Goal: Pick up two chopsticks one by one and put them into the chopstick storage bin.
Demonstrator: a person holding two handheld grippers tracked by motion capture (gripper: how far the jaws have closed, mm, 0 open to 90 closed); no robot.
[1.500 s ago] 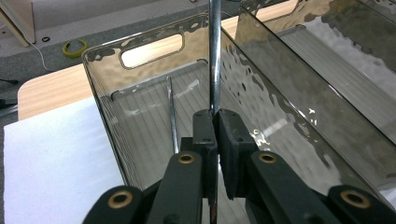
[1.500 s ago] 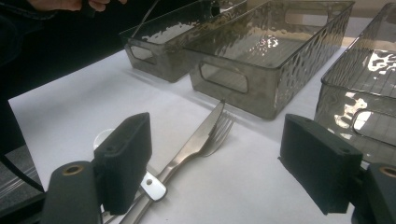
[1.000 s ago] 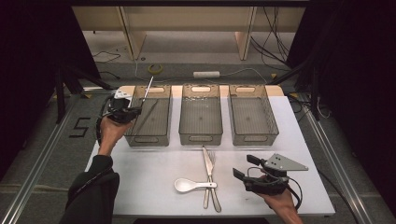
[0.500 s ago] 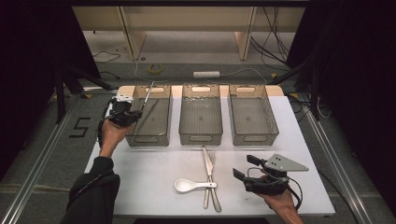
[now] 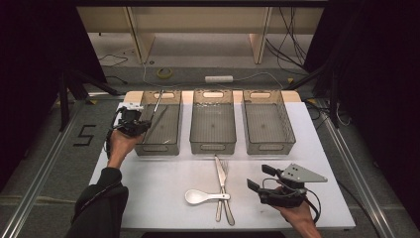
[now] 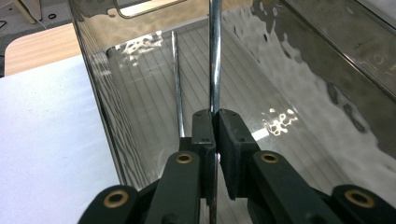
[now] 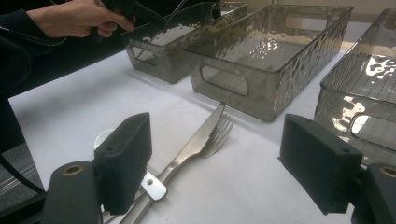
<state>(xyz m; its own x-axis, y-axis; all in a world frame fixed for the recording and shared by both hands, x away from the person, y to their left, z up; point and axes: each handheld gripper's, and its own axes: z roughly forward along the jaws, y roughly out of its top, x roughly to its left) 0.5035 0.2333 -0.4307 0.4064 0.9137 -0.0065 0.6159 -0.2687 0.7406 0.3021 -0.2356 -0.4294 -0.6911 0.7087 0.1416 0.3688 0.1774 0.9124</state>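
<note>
High view shows the left gripper (image 5: 132, 121) at the left edge of the desk (image 5: 163, 183), its jaws clamped on a thin metal rod-like utensil (image 5: 158, 101), perhaps a chopstick, which slants up over the leftmost of three clear plastic bins (image 5: 159, 124) lined along the desk's far edge. In the left gripper view the jaws press tight on that shiny shaft (image 6: 215, 56), just inside the bin's near wall, and a second similar rod (image 6: 176, 84) lies on the ribbed bin floor beside it. The step in hand looks like sorting cutlery: this piece is being lowered into the left bin. The next move, as I judge it, calls for tipping the shaft down so it lies flat beside the other rod, then easing the jaws apart without catching the bin wall.

The right gripper (image 5: 270, 186) rests near the desk's front right corner, jaws spread wide with nothing between them. Just to its left, near the front edge, lie a knife (image 5: 219, 171), a fork (image 5: 225, 198) and a white spoon (image 5: 198, 197), touching or overlapping. The middle bin (image 5: 213, 121) and the right bin (image 5: 267, 121) look empty. Open desk lies between the bins and the cutlery, and the front left corner gives free room; the bins stand close together, so a reach should come from above.
</note>
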